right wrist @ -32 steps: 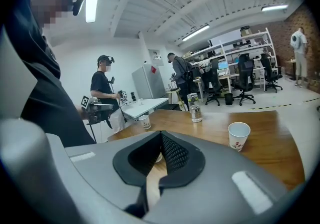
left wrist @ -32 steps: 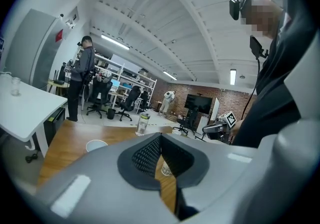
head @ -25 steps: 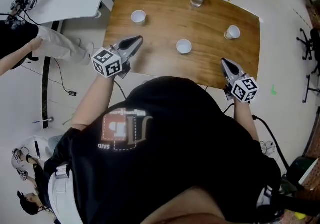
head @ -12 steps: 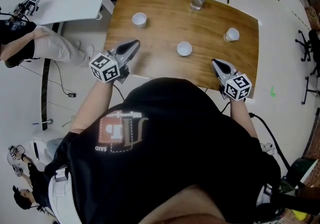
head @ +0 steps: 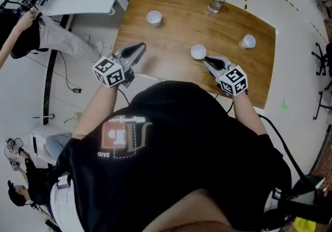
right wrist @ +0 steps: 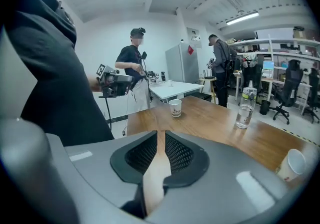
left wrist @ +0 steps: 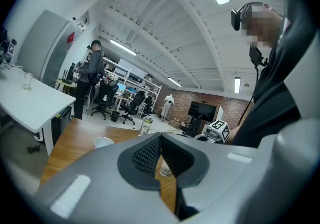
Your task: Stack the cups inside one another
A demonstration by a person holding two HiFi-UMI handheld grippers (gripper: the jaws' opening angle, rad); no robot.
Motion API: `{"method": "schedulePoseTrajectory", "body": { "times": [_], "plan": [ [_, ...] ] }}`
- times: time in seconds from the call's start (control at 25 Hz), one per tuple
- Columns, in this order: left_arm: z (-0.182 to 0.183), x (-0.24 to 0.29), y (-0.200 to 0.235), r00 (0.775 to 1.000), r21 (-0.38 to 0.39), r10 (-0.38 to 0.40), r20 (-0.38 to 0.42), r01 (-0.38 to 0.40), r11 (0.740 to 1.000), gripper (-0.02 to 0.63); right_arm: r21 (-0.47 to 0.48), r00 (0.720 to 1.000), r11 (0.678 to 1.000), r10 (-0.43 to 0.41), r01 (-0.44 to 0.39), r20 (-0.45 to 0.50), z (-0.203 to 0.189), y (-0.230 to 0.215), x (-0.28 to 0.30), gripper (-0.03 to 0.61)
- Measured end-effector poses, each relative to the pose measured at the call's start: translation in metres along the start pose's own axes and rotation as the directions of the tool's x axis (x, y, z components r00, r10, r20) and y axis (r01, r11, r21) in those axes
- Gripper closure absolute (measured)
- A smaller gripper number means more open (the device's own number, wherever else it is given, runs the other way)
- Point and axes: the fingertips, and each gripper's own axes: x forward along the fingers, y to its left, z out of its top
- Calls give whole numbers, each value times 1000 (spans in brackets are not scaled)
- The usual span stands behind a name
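- Three small white paper cups stand well apart on the brown wooden table (head: 171, 28). The far-left cup (head: 154, 17) sits near the far left corner, the middle cup (head: 197, 52) toward the near edge, and the right-hand cup (head: 247, 42) by the right edge. None is nested yet. A clear water bottle (head: 217, 2) stands at the far edge.
- The right gripper (head: 207, 60) sits just beside the middle cup's near-right rim; I cannot tell whether it touches. Its jaws have just been opening and stand a narrow way apart, gripping nothing. Its own view shows a pale strip through the gap, perhaps that cup's wall.
- The left gripper (head: 141, 46) hovers over the table's near-left part, well apart from every cup. Its jaw tips are together and it is empty.
- These cups look light, thin-walled and easily crushed. They would likely skid on the smooth wood if nudged from the side.
- The best hold is probably at the rim, one jaw inside and one outside. A gentle pinch should keep the mouth round, and the taper should let one cup drop into another.
- The jaws seem too narrow to straddle a whole cup, which favours the wall pinch.
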Motion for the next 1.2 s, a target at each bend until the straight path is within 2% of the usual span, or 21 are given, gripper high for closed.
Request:
{"method": "schedulePoseTrajectory", "body": {
  "times": [0.28,0.76,1.2],
  "plan": [
    [0,-9,8,1000,-9,16,6,-16,1000,611,43,999,999,-24,23,29,3,-2,-9,518],
    [4,28,-7,998,-7,-70,8,70,998,611,69,995,993,-94,92,33,-12,-7,-39,520],
    [2,33,-14,997,-11,-81,3,81,997,611,62,995,994,-93,91,29,-14,-7,-42,520]
  ]
}}
